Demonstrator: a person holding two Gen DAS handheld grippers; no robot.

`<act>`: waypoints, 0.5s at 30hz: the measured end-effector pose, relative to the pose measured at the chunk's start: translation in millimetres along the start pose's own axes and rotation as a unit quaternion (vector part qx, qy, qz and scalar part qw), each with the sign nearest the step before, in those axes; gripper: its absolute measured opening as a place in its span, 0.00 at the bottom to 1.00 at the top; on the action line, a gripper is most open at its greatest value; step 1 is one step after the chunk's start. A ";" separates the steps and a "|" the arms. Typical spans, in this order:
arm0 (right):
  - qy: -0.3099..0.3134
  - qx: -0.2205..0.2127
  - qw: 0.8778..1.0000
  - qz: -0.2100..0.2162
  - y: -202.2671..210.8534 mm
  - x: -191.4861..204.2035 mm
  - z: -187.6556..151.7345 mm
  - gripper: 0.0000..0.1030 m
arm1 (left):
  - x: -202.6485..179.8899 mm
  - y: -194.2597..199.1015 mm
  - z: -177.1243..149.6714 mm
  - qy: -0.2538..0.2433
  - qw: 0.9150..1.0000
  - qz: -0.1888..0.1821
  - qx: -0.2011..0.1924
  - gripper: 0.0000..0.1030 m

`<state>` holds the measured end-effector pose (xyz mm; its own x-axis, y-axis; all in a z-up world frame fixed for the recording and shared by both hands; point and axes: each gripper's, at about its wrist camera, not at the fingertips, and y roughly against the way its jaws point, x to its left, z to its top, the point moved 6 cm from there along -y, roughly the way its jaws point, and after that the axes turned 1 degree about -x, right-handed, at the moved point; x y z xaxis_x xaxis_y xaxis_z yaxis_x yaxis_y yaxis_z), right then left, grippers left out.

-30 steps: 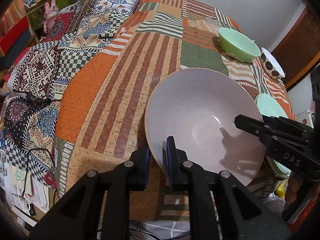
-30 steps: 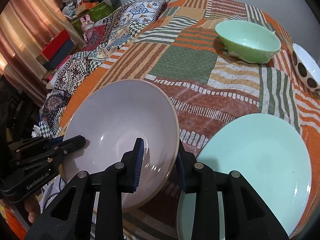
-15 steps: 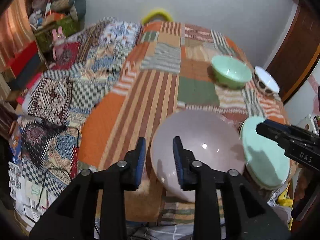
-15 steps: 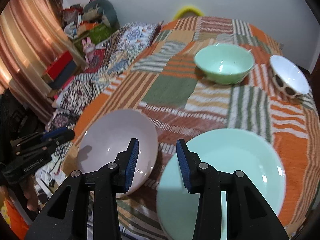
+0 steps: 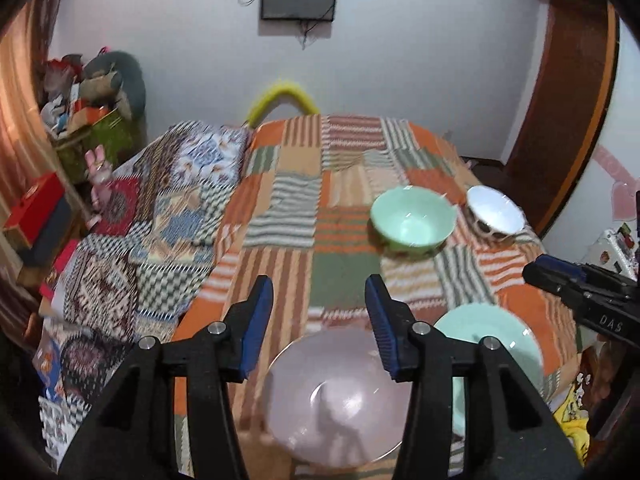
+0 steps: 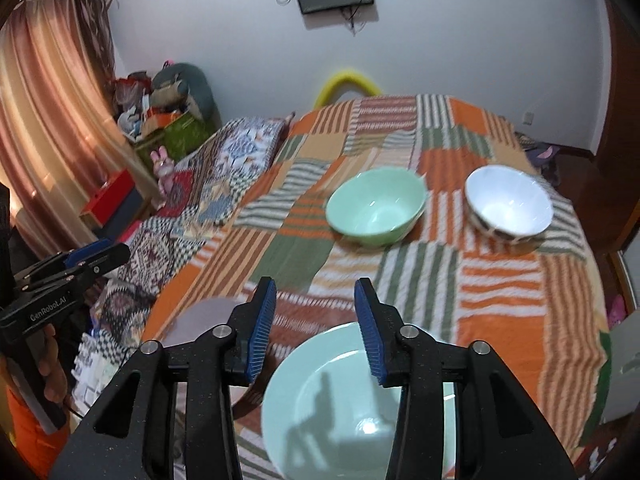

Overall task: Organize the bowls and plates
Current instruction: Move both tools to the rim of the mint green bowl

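Observation:
A pale pink plate (image 5: 336, 396) lies on the patchwork cloth at the table's near edge, and a mint green plate (image 6: 356, 408) rests just to its right. Farther back stand a mint green bowl (image 5: 412, 226) and, to its right, a white bowl with dark spots (image 6: 508, 204). My left gripper (image 5: 318, 308) hovers high above the pink plate, its jaws opening with nothing between them. Above the green plate my right gripper (image 6: 316, 308) is also raised, jaws opening and empty. Each gripper shows at the edge of the other's view.
The round table (image 5: 288, 208) wears an orange, green and striped cloth; a second patterned cloth (image 5: 160, 216) covers the surface to its left. Boxes and toys (image 5: 84, 120) pile up by the curtain at left. A yellow chair back (image 5: 282, 98) stands behind the table.
Both grippers let go of the pink plate's rim, opened, and rose back from the table. The pink plate now lies flat beside the green plate.

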<state>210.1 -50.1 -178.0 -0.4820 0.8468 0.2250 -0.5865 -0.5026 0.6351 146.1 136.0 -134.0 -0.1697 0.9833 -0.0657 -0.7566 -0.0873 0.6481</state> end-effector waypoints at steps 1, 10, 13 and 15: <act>0.000 -0.004 1.000 -0.001 1.8 -3.2 3.6 0.40 | -3.8 -0.3 6.1 -0.002 1.000 -0.002 -0.005 0.50; -0.016 -0.036 0.999 -0.022 5.9 -36.0 37.8 0.50 | -37.4 -19.8 51.1 -0.028 0.999 -0.015 -0.035 0.59; -0.020 -0.037 0.999 -0.025 -0.3 -45.1 45.4 0.50 | -41.6 -37.3 60.5 -0.031 0.999 -0.015 -0.029 0.60; -0.019 -0.034 0.999 -0.033 -7.2 -50.1 48.8 0.50 | -43.0 -50.5 64.7 -0.027 0.999 -0.021 -0.019 0.60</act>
<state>270.2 -80.4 -157.7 -0.4165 0.8841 0.2118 -0.6597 -0.4542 0.5987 232.4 108.5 -114.8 -0.1032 0.9934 -0.0508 -0.7864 -0.0502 0.6157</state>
